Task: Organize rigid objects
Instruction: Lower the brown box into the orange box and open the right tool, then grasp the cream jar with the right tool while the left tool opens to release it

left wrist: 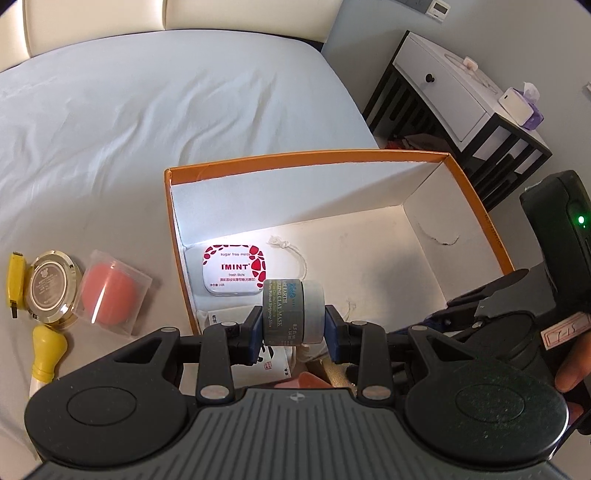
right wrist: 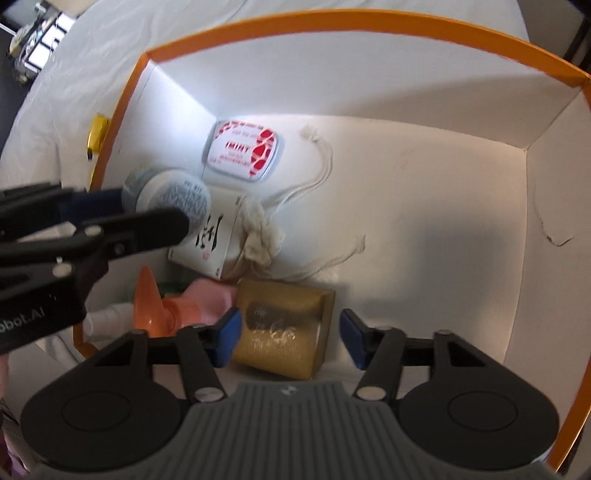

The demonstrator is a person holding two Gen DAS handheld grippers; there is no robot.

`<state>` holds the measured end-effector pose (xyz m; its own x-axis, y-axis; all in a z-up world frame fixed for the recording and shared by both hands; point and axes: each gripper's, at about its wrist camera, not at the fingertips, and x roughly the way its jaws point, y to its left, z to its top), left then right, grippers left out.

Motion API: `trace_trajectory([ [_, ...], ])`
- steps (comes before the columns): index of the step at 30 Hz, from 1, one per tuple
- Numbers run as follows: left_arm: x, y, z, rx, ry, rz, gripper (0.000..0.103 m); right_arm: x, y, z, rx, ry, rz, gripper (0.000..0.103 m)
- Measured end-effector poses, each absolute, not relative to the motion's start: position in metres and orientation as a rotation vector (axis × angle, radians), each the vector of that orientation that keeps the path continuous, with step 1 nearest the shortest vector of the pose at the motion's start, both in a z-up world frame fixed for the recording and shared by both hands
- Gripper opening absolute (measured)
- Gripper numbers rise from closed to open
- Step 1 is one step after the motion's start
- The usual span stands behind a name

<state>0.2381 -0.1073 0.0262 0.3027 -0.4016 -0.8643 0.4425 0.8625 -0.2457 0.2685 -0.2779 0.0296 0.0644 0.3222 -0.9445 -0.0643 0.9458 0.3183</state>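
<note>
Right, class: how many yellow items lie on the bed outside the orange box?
2: a flat yellow stick at the far left beside the gold compact, and a yellow bulb-shaped piece just below that compact. More may be hidden behind the gripper.

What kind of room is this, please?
Most likely a bedroom: the orange box sits on a bed with a pale sheet, a padded headboard behind it, and a nightstand beside it.
</note>
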Motion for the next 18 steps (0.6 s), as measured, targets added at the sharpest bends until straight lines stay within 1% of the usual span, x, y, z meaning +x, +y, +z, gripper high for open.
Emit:
trace_trajectory([
  [1,0.239,-0.108,0.026,0.042,1.133,-0.559,0.037,0.269,-0.28,0.027,0.23,1.486,0.298,0.038],
  [2,0.24,-0.109,0.026,0.044,1.134,-0.561,0.037,0.271,-0.282,0.024,0.241,1.495,0.3,0.036],
  [4,0.242,-0.112,0.025,0.05,1.141,-0.569,0.037,0.269,-0.284,0.025,0.268,1.497,0.316,0.035],
  [9,0.246,-0.129,0.016,0.101,1.198,-0.613,0.037,0.268,-0.277,0.024,0.219,1.481,0.377,0.034],
  [11,0.248,-0.136,0.013,0.128,1.217,-0.621,0.037,0.268,-0.278,0.026,0.21,1.472,0.376,0.031],
  [15,0.26,-0.15,0.001,0.146,1.283,-0.609,0.037,0.267,-0.285,0.042,0.055,1.363,0.26,0.033],
  [18,0.269,-0.158,-0.007,0.108,1.338,-0.611,0.037,0.266,-0.288,0.043,-0.042,1.331,0.214,0.033],
])
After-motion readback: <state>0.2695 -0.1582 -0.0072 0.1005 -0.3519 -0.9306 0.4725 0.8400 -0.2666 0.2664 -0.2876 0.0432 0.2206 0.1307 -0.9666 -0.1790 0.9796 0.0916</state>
